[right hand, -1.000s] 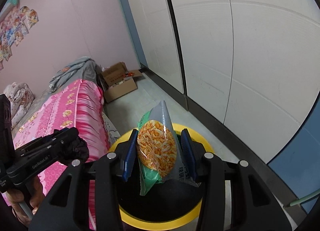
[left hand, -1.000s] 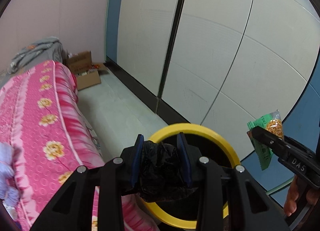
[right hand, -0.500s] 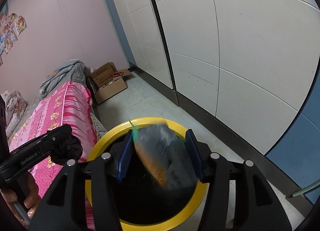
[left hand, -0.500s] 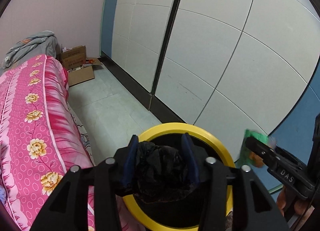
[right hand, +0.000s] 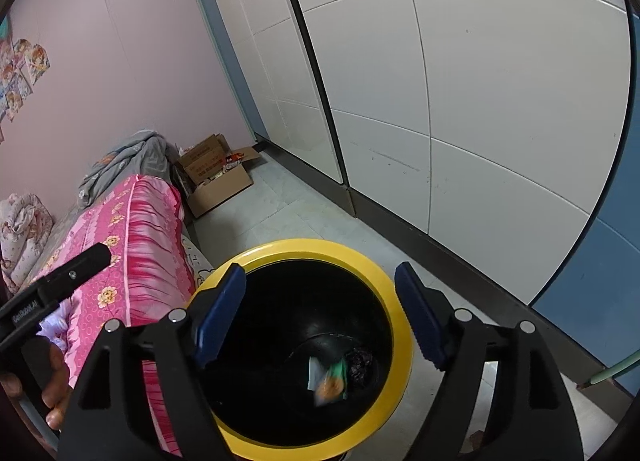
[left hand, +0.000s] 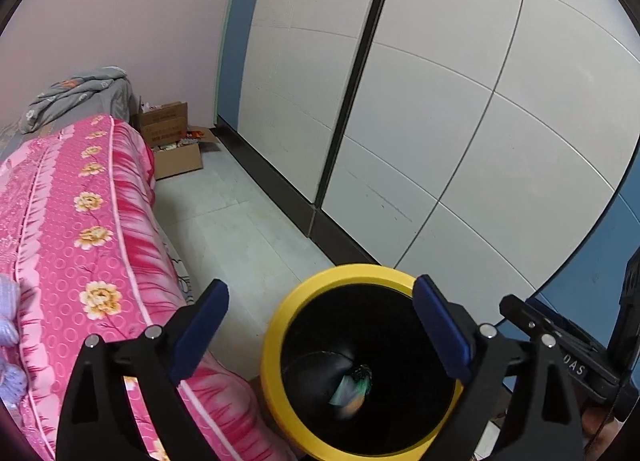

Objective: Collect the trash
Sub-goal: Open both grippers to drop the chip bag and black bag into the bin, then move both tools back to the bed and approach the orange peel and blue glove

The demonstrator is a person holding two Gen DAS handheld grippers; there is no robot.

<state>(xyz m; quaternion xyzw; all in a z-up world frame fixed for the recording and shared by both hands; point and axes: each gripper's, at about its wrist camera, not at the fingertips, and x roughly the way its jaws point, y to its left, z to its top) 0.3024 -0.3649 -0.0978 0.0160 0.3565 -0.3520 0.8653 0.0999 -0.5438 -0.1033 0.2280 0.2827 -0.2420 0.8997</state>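
A black bin with a yellow rim point(left hand: 276, 325) point(right hand: 402, 301) stands on the floor beside the bed. My left gripper point(left hand: 322, 327) is open and empty above the bin's mouth. My right gripper point(right hand: 320, 317) is open and empty over the same bin. A green and orange snack packet point(right hand: 330, 379) point(left hand: 350, 391) lies blurred at the bottom of the bin. A crumpled black bag point(right hand: 360, 365) point(left hand: 362, 373) lies next to it. The right gripper shows in the left wrist view point(left hand: 560, 345) and the left gripper in the right wrist view point(right hand: 60, 281).
A bed with a pink flowered cover point(left hand: 68, 229) point(right hand: 132, 229) runs along the left of the bin. An open cardboard box point(left hand: 172, 141) point(right hand: 216, 177) sits at the far wall. White wardrobe doors point(left hand: 420, 109) point(right hand: 480, 101) line the right side of a narrow tiled floor strip point(left hand: 240, 229).
Both grippers have opened. The black bag has dropped from the left gripper and the snack packet from the right gripper; both now lie in the bin.
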